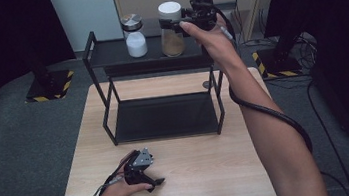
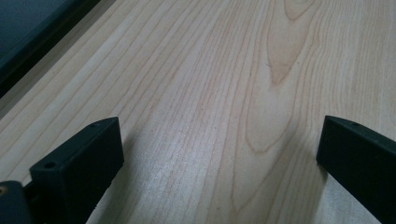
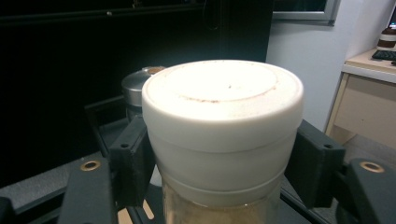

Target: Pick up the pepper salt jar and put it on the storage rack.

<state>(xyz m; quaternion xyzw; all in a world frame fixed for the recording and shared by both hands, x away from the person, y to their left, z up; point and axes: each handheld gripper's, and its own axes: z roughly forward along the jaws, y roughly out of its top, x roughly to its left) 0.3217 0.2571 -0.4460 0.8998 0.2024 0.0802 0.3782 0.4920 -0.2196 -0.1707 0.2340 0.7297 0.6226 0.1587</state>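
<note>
The right tongs clamp the white-lidded jar on the rack's top shelf (a silver-capped jar stands beside), while the left tongs rest wide open, empty, near the table's front edge.

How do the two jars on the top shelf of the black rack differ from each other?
The white-lidded jar is taller and holds tan powder; the metal-lidded jar is shorter and holds white contents. The right gripper has its jaws around the white-lidded jar just below the lid; the metal-lidded jar stands free. Both stand upright on the rack.
</note>
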